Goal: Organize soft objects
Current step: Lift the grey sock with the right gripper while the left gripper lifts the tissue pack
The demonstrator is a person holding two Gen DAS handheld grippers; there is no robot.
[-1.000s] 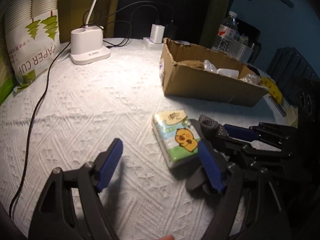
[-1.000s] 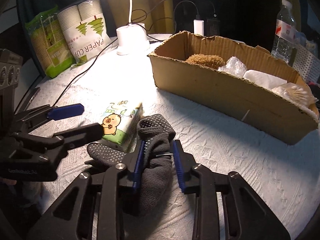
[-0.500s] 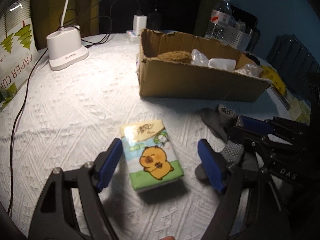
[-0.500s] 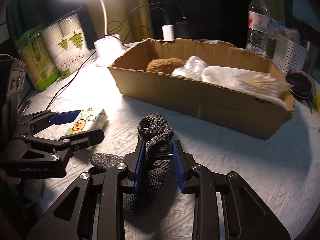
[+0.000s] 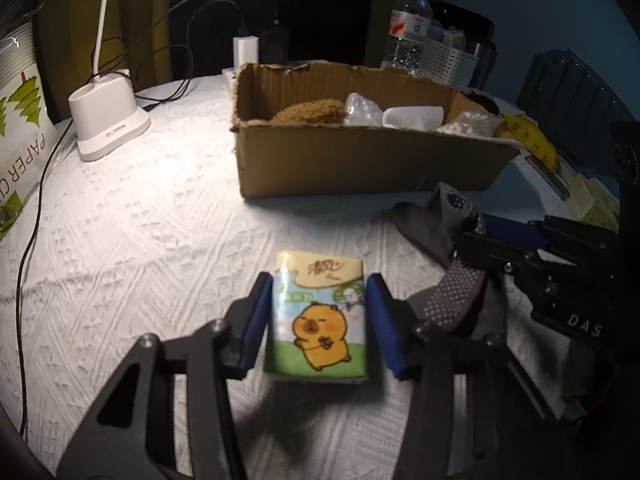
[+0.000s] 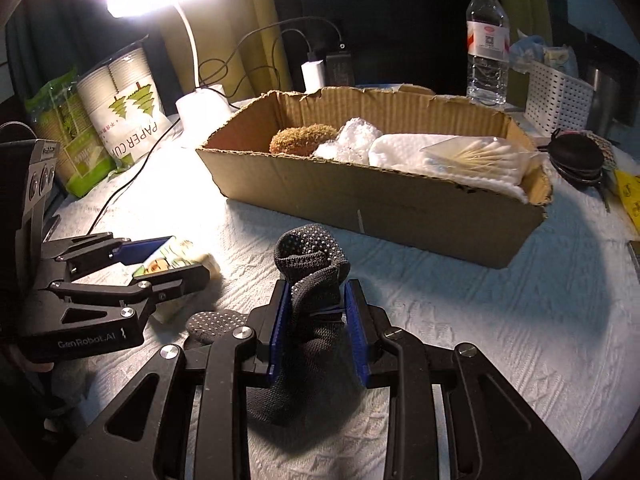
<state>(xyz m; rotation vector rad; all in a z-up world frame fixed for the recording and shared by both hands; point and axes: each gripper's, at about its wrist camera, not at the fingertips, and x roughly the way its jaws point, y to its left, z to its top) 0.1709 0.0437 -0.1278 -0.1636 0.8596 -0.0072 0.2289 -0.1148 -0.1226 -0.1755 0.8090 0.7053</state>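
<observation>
A tissue pack [image 5: 318, 320] with a cartoon capybara lies on the white tablecloth between the blue pads of my left gripper [image 5: 319, 280]. Its jaws are closing and the pads touch both long sides of the pack. The right wrist view shows the same gripper [image 6: 184, 256] at the left, with the pack [image 6: 160, 266] between its fingers. My right gripper [image 6: 316, 292] is shut on a dark grey sock [image 6: 312, 276] with grip dots, its bunched end sticking up past the pads. Behind both stands an open cardboard box [image 6: 380, 196] holding a brown plush, a plastic bag, white cloth and cotton swabs.
A white lamp base [image 5: 108, 120] and a black cable [image 5: 28, 240] sit at the left, next to a bag of paper cups [image 6: 128, 116]. Behind the box stand a water bottle [image 6: 488, 40] and a white basket [image 6: 556, 100]. A black pouch [image 6: 576, 156] lies at its right end.
My left gripper slid over the tissue pack and its wide jaws came in against the pack's sides. The right gripper, still holding the sock, shifted sideways along the box.
</observation>
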